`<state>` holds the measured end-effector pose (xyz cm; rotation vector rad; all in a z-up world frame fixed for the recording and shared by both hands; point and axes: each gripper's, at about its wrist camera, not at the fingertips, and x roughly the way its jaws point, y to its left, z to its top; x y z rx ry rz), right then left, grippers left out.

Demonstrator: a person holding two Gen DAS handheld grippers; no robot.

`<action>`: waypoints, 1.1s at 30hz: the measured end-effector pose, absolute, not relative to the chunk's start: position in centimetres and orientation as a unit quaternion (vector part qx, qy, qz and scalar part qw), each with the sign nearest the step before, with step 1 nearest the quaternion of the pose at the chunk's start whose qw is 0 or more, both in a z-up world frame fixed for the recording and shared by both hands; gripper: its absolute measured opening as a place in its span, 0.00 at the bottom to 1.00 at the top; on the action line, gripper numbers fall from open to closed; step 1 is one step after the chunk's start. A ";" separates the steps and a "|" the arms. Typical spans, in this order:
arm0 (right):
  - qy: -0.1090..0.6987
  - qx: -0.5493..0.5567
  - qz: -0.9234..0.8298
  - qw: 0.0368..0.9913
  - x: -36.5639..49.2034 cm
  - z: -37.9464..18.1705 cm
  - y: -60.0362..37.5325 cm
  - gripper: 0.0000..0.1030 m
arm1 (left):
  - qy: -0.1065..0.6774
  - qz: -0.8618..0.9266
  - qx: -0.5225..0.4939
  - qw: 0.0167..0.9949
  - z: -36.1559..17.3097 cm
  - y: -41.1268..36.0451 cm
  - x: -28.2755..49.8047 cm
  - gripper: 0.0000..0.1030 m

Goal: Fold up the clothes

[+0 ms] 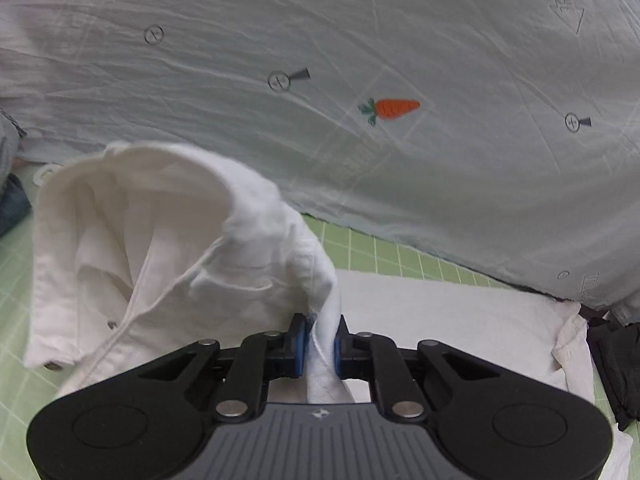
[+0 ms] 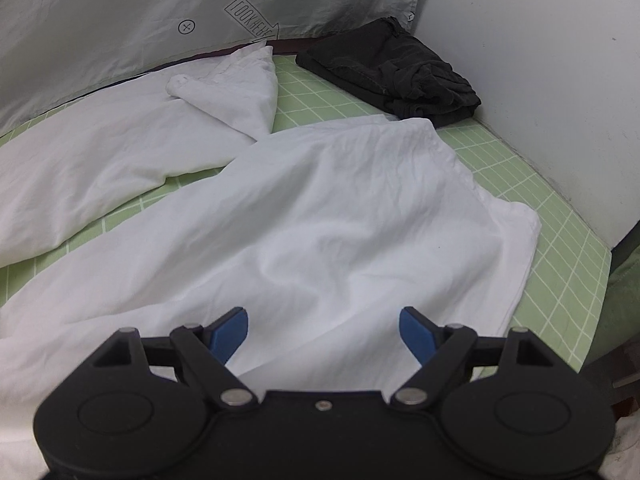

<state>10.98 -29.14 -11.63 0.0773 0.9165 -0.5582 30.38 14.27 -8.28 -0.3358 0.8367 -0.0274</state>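
Left claw (image 1: 322, 340) pinches the shirt (image 1: 168, 240) near its collar to lift it; right claw (image 2: 324, 334) hangs wide, ready above the hem.

Your left gripper (image 1: 321, 338) has a matte black body with two round raised discs at its near corners, a grey ribbed plate in the middle bearing a small pale emblem, silver pivot pins on the black linkage arms, and blue pads (image 1: 301, 340). Your right gripper (image 2: 323, 330) matches: black linkages, silver pins, a small central screw, and blue fingertips (image 2: 232, 330).
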 end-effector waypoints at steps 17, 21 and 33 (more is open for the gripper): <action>0.458 0.033 -0.259 0.850 11.5 -13.1 -28.5 0.82 | 0.367 -0.016 -0.138 0.920 -5.6 17.9 20.2 0.44; 0.454 0.037 -0.262 0.851 11.1 -13.2 -28.3 0.84 | 0.393 0.025 -0.130 0.910 -7.0 20.6 21.1 0.44; 0.460 0.049 -0.269 0.845 11.1 -13.4 -28.8 0.96 | 0.384 -0.016 -0.162 0.909 -9.0 20.0 23.9 0.22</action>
